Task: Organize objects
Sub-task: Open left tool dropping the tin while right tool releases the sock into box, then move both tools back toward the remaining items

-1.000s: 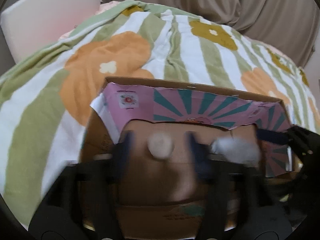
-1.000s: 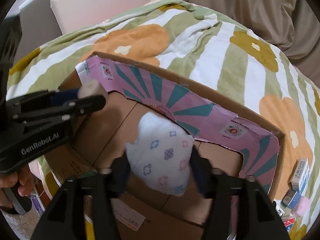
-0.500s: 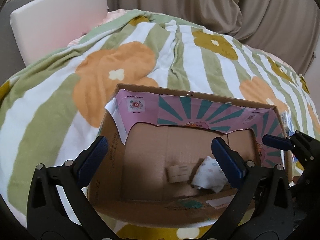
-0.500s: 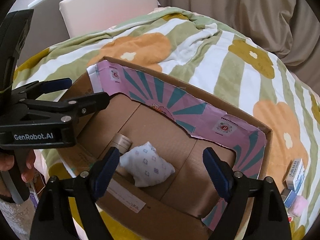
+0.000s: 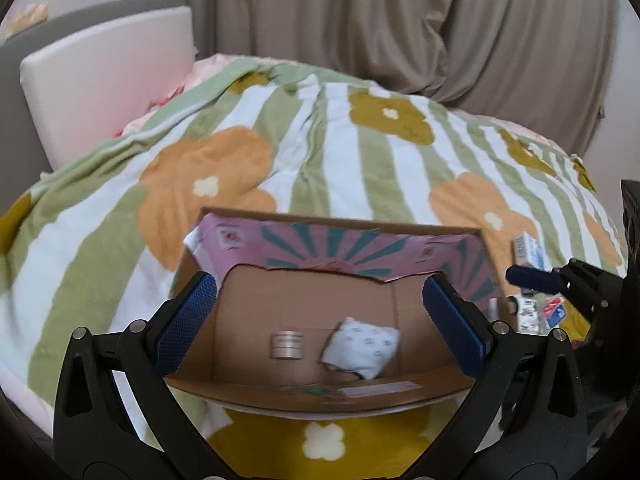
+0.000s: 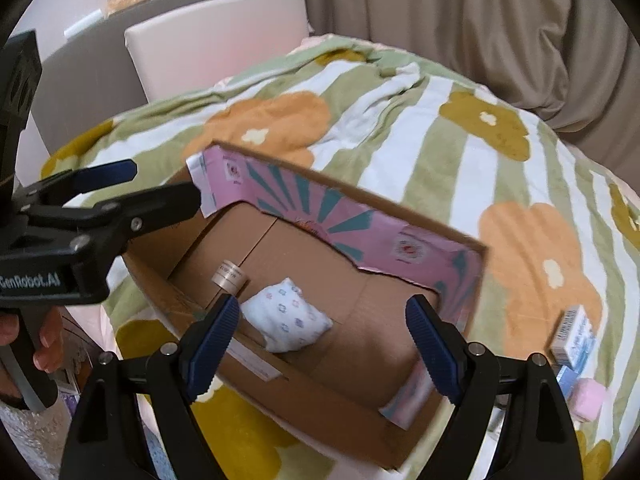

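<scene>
An open cardboard box (image 5: 316,394) with a pink and teal inner flap lies on the bed; it also shows in the right wrist view (image 6: 320,396). On its floor lie a small beige cylinder (image 5: 286,345) (image 6: 229,278) and a white flower-print pouch (image 5: 360,347) (image 6: 286,314), side by side. My left gripper (image 5: 320,320) is open and empty, above the box's near edge. My right gripper (image 6: 322,340) is open and empty, above the box, near the pouch. The left gripper also shows in the right wrist view (image 6: 160,188).
A striped flower blanket (image 5: 320,152) covers the bed. Small boxes and packets (image 5: 532,280) lie right of the cardboard box; a blue-white box (image 6: 574,338) and a pink block (image 6: 588,400) lie there too. A white headboard (image 5: 104,76) and grey curtains (image 5: 400,28) stand behind.
Both grippers opened and dropped their loads: the beige cylinder from the left, the pouch from the right. Both now lie in the box. Both grippers have drawn back and up.
</scene>
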A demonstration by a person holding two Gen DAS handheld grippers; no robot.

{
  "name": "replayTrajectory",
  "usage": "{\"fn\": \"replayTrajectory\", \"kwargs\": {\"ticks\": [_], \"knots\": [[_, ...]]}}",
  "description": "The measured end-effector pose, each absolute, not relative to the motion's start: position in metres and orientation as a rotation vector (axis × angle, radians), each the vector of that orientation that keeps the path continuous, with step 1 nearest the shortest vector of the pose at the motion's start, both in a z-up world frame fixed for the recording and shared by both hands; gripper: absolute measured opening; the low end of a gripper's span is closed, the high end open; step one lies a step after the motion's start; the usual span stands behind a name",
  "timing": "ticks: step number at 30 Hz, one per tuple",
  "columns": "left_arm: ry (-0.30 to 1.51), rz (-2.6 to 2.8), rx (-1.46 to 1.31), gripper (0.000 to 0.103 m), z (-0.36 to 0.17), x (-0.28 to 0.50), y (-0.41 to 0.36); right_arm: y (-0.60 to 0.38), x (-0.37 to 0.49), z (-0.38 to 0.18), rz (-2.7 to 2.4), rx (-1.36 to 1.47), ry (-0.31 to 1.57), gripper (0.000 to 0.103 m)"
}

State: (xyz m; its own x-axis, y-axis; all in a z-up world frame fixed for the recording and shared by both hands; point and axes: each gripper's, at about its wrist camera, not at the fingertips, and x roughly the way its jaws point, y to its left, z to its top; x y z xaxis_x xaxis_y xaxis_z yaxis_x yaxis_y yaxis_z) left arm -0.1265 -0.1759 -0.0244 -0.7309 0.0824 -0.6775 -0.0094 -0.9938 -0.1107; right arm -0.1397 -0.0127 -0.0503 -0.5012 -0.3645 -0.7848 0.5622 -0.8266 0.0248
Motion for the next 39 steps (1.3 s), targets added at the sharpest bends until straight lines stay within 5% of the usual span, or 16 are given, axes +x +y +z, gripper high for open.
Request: {"fn": "replayTrajectory", "kwargs": {"ticks": [17,24,28,39], "knots": [[-0.014,2.730,-0.989,0.103,0.012,-0.092,-0.025,0.156,-0.124,0.018,-2.592,1.057,0.223,0.083],[0.048,2.656,-1.053,0.103,-0.013,-0.088,0.039,0.224,-0.121,0.017,-2.669,1.075,0.125,0.083],[0.041,2.608,-1.085,0.103,-0.031,-0.087,0.071,0.258,-0.121,0.008,-2.689,1.092,0.058,0.101],[0.016,2.523,-1.236,0.103,-0.101,-0.101,0.125,0.326,-0.132,-0.034,-2.684,1.237,-0.064,0.101]]}}
